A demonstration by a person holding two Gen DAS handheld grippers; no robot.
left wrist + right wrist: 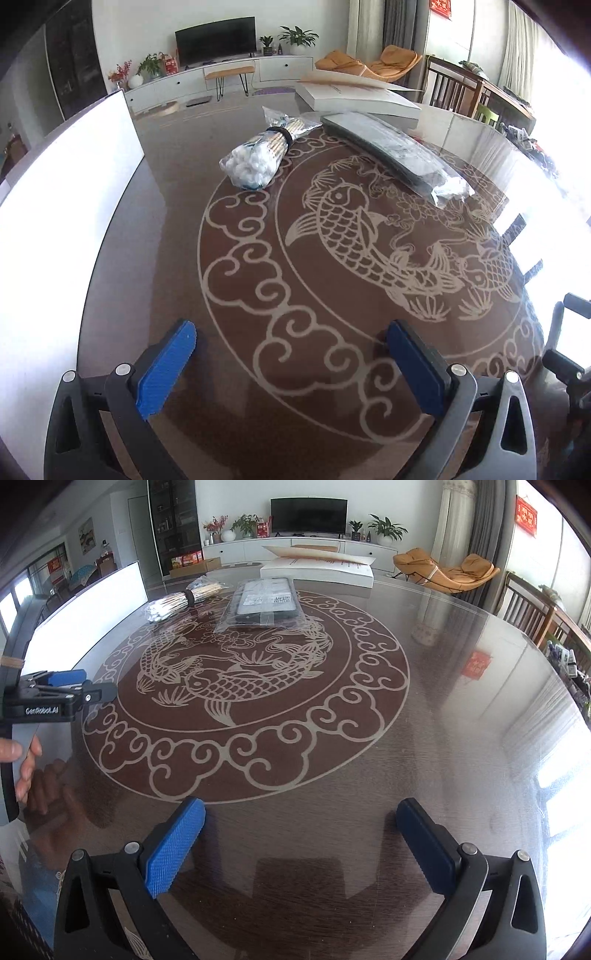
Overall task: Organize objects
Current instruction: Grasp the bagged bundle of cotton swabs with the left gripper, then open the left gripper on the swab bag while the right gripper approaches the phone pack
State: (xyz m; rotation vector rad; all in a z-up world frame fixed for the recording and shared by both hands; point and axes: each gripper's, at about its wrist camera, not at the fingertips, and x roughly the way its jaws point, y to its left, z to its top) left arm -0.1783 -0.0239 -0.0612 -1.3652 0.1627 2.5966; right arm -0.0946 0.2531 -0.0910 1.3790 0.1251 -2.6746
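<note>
Your left gripper [291, 334] is spread wide with nothing between its blue pads [166, 365], hanging over the tabletop [166, 229] above the cloud border of the fish pattern [354, 236]. Your right gripper [301, 814] is likewise released and empty, pads [173, 845] apart, over the bare near edge of the same glossy round tabletop. In the right wrist view your left gripper shows at the left edge, with your hand [22, 760] on its handle. The bagged bundle of cotton swabs [258, 153] lies on the far left part of the pattern, fluffy tips toward you, a dark band around the sticks. Just beside it to the right, apart from it, lies the flat dark item in a clear plastic bag [399, 155], angled across the ring of the pattern; what it is, you cannot tell. Behind both sits a white box [358, 98] with its flap open, at the far edge. A white board [70, 177] stands along the left side. Both grippers are well apart from all the items.
</note>
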